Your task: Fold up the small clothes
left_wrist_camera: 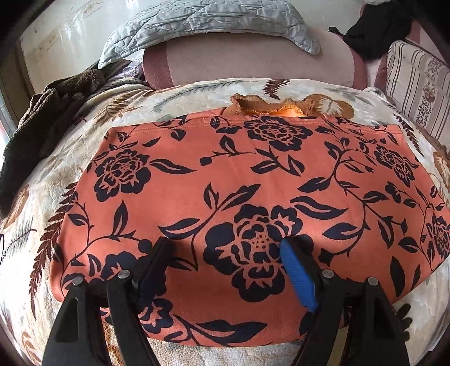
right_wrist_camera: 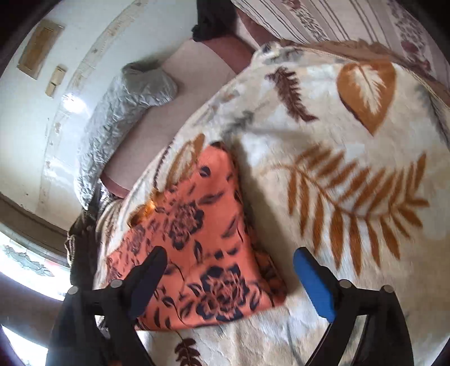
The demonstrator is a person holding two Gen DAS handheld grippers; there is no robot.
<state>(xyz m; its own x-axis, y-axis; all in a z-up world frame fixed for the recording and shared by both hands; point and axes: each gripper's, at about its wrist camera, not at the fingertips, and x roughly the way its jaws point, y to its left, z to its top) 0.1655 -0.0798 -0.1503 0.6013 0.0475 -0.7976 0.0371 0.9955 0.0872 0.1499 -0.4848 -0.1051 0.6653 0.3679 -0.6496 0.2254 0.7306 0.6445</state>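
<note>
An orange garment with dark navy flowers (left_wrist_camera: 242, 191) lies folded flat on the leaf-patterned blanket (left_wrist_camera: 84, 135). A ruffled orange neckline (left_wrist_camera: 270, 108) shows past its far edge. My left gripper (left_wrist_camera: 225, 245) is open and empty, held just above the garment's near part. In the right wrist view the same garment (right_wrist_camera: 202, 247) lies at lower left, seen from its right end. My right gripper (right_wrist_camera: 229, 257) is open and empty over the garment's right edge, one finger above the cloth and the blue-padded finger (right_wrist_camera: 312, 278) above the blanket (right_wrist_camera: 337, 157).
A grey quilted pillow (left_wrist_camera: 208, 22) lies at the bed's far end against a white wall. Dark brown clothes (left_wrist_camera: 47, 112) are heaped at the left. A black garment (left_wrist_camera: 374, 28) and a striped cushion (left_wrist_camera: 416, 84) are at the far right.
</note>
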